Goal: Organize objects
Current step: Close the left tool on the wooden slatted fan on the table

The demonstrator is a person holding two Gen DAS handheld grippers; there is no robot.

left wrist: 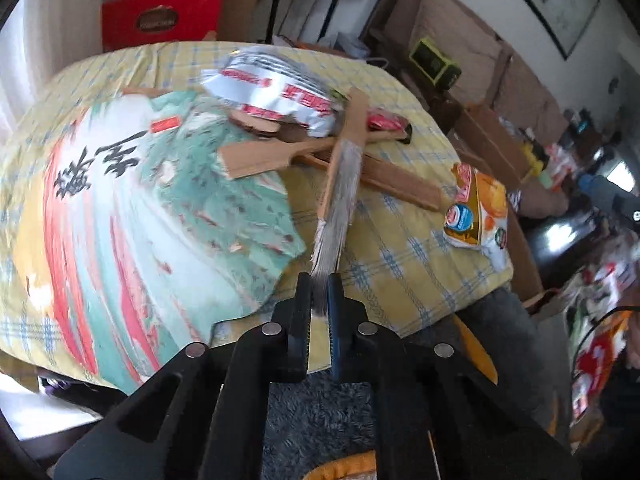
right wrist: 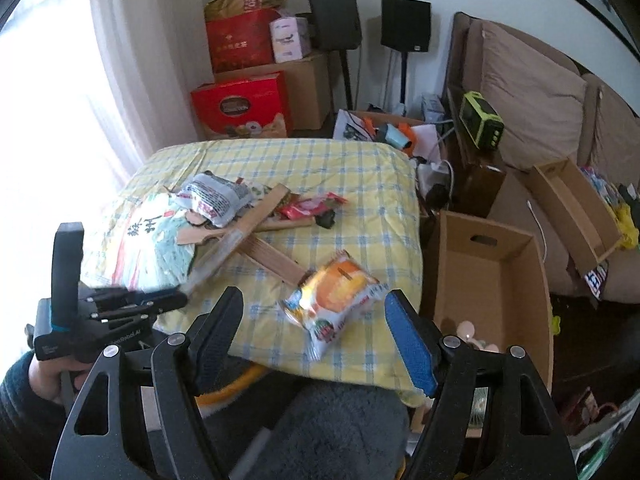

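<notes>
The left gripper (left wrist: 319, 280) is clamped on the near end of a folded fan (left wrist: 340, 176) — a slim bundle of wooden ribs with paper folds, judged light and stiff along its length but easily creased at the paper edge. The hold is taken at that edge, so the far end can be expected to swing and droop. Its far end lies across other wooden fans (left wrist: 280, 156) and just below a silver snack packet (left wrist: 276, 92) near the middle of the cushion (left wrist: 400, 264); beside it an opened fan (left wrist: 132, 208) covers the cushion's left side.

The right gripper (right wrist: 316, 316) is held with its fingers wide apart, nothing between them, above the near edge of the cushion, where an orange snack bag (right wrist: 332, 300) rests — soft, crinkly, probably slippery, best pinched at a sealed end. Off the cushion's right edge a cardboard box (right wrist: 496, 264) stands open, with free room above it.
</notes>
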